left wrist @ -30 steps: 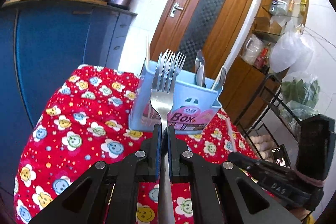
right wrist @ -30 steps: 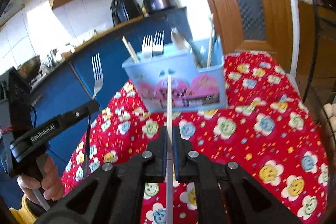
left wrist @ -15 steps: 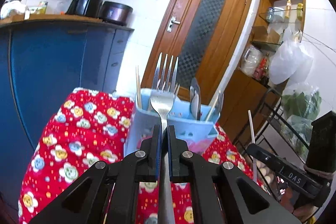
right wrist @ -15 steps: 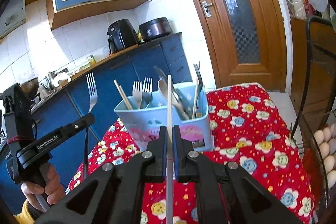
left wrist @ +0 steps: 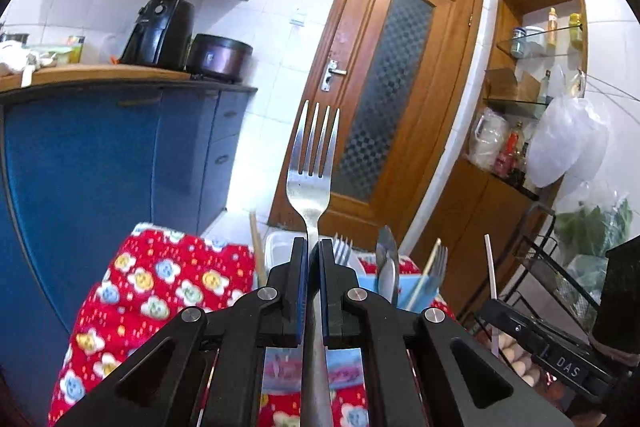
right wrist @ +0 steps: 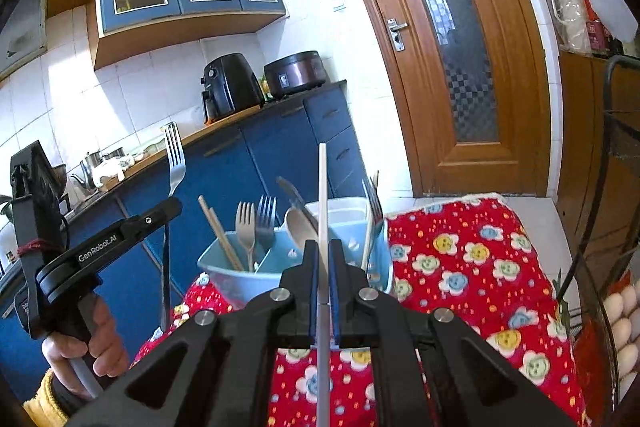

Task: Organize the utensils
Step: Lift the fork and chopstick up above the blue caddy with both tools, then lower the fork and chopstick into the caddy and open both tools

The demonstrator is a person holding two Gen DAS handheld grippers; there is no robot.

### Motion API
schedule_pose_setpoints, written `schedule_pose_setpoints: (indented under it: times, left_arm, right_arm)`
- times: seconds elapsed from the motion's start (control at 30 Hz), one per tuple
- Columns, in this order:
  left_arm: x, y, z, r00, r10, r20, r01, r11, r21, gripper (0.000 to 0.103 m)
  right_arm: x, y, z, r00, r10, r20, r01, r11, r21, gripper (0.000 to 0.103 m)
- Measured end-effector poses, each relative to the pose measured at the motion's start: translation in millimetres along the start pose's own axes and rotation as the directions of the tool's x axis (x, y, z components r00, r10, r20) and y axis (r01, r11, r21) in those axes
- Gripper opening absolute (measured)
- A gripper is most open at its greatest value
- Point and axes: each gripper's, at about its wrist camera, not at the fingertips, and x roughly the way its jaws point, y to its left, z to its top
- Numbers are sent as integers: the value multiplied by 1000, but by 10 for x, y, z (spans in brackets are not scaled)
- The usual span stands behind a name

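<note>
Both claws are raised since the earlier frames: the light blue plastic utensil caddy (right wrist: 256, 267), previously ahead of the fingers, is now seen lower in both views, partly hidden behind the claw bodies.

The left claw (left wrist: 314, 247) is clamped on the handle of a stainless steel four-tined fork (left wrist: 313, 163). The fork is held upright, tines up, and stands above the caddy against the brown wooden door with the patterned glass panel (left wrist: 384, 99). In the right wrist view the same fork (right wrist: 175, 163) is seen at the left, carried by the left claw, whose grip is held by a hand (right wrist: 92, 347) with a yellow cuff.

The right claw (right wrist: 323, 259) is closed on a thin white straight stick, apparently a chopstick (right wrist: 322, 195). The stick is held upright between the blue pads, its upper end reaching above the caddy rim. In the left wrist view the stick (left wrist: 490, 267) is seen at the right edge, projecting up from the right claw.

The caddy stands on the counter covered with a red cloth printed with smiling flowers (right wrist: 460, 259). Its compartments hold wooden chopsticks (right wrist: 220, 231), two forks (right wrist: 256, 223), a spoon and a knife (right wrist: 298, 211), and a further fork (right wrist: 374, 203) at the right side. Whether either held utensil touches the caddy cannot be told; both appear clear above it.

A black air fryer (right wrist: 230, 87) and a dark cooker pot (right wrist: 298, 71) stand on the blue kitchen cabinet's worktop behind.
</note>
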Motion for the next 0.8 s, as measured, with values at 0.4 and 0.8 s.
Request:
schedule_pose_setpoints:
  times: [0.4,0.8]
  left_arm:
    - [383,-63,284,994,45,104,-49,998,39,5]
    - [710,-44,157,981,109,164,-120,991,63,5]
  right_arm:
    - [376,-66,317,998,6,68,-3,999,-36,6]
    - [647,-85,384,994,-15,112,25,995,-92,6]
